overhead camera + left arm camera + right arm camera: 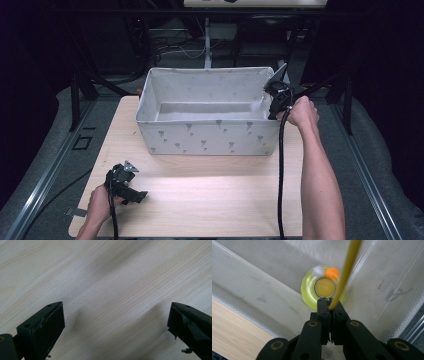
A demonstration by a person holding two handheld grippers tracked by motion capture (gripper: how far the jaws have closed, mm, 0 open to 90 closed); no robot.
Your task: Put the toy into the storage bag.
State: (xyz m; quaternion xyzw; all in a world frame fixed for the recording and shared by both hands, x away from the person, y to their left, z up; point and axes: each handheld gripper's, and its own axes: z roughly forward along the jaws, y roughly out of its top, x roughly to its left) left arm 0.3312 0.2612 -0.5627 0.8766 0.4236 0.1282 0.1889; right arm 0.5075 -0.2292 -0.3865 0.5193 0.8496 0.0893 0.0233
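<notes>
Toy (324, 287) sits in the box (207, 135) corner, likely light, hard plastic. Right claw (330, 305) pinches its thin yellow stick (347, 267); hold there. Left claw (115, 322) is spread wide, near the box.

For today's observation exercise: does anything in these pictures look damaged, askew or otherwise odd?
One thing stands out: in the left gripper view, the pads of the open left gripper look frayed, with torn bits hanging from their edges. Otherwise, the right gripper is shut on a thin yellow strap above a round yellow-green object inside the fabric box, which sits squarely on the table.
</notes>
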